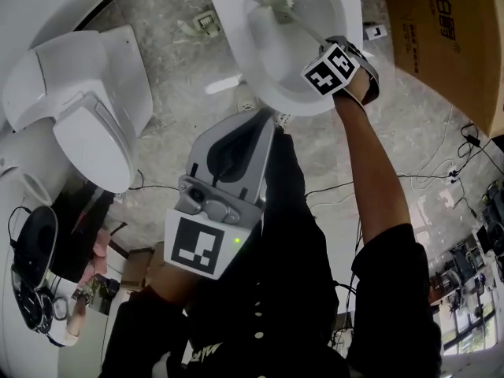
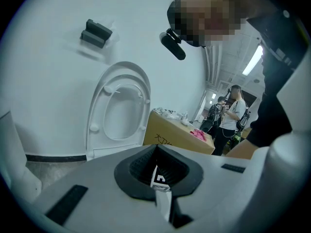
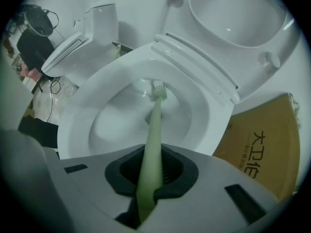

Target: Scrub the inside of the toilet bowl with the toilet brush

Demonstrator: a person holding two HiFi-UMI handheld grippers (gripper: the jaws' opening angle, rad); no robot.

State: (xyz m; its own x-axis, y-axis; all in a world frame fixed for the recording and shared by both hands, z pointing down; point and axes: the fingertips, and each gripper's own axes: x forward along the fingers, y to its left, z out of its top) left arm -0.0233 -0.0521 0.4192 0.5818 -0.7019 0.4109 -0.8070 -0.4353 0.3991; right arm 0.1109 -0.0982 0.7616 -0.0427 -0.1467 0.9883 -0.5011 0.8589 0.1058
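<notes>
Scrubbing is judged to be under way. In the head view the white toilet bowl [image 1: 309, 105] is seen at 12 o'clock, and the right gripper [image 1: 329, 53] is held over its rim at about 1 o'clock. Its jaws are clamped on the brush [image 1: 303, 24], whose handle is angled down into the bowl towards 11 o'clock.

In the right gripper view the brush [image 3: 154, 125] is shown as a slim, pale green stick passing up between the jaws of the right gripper [image 3: 146, 193]. Its small head [image 3: 159, 89], with short white bristles, is laid against the far inner wall, just above the drain hollow. The bowl [image 3: 87, 115] looks glossy and unmarked. The seat [image 3: 233, 18] is raised behind it at 1 o'clock.

The left gripper [image 1: 266, 126] is held back near the body, at 7 o'clock from the bowl. In its own view the left gripper [image 2: 163, 198] has its jaws drawn together. A white sliver with black print is seen at the seam and cannot be identified.

Next, a firm hold and sweeping strokes around the inner wall are called for.
</notes>
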